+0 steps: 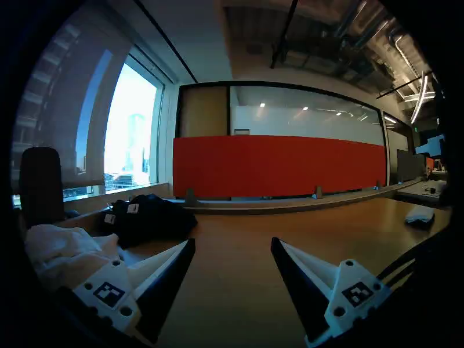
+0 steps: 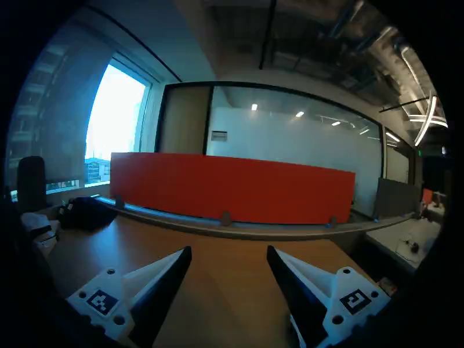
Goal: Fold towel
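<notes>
In the left gripper view a heap of white towels [image 1: 61,249] lies at the left edge of the wooden table [image 1: 243,272], with a pile of dark towels [image 1: 148,217] just behind it. My left gripper [image 1: 232,243] is open over bare wood, to the right of both piles, holding nothing. In the right gripper view the dark towels [image 2: 87,211] and a bit of the white towels [image 2: 37,229] sit far off at the left. My right gripper [image 2: 229,252] is open above the table [image 2: 232,284] with nothing between its fingers.
A red divider panel [image 1: 278,165] runs along the table's far edge, also seen as the red divider [image 2: 232,188]. A dark chair back [image 1: 39,185] stands at the left by the window. A small white folded cloth [image 1: 419,215] lies at the table's right side. Another desk [image 2: 406,238] stands to the right.
</notes>
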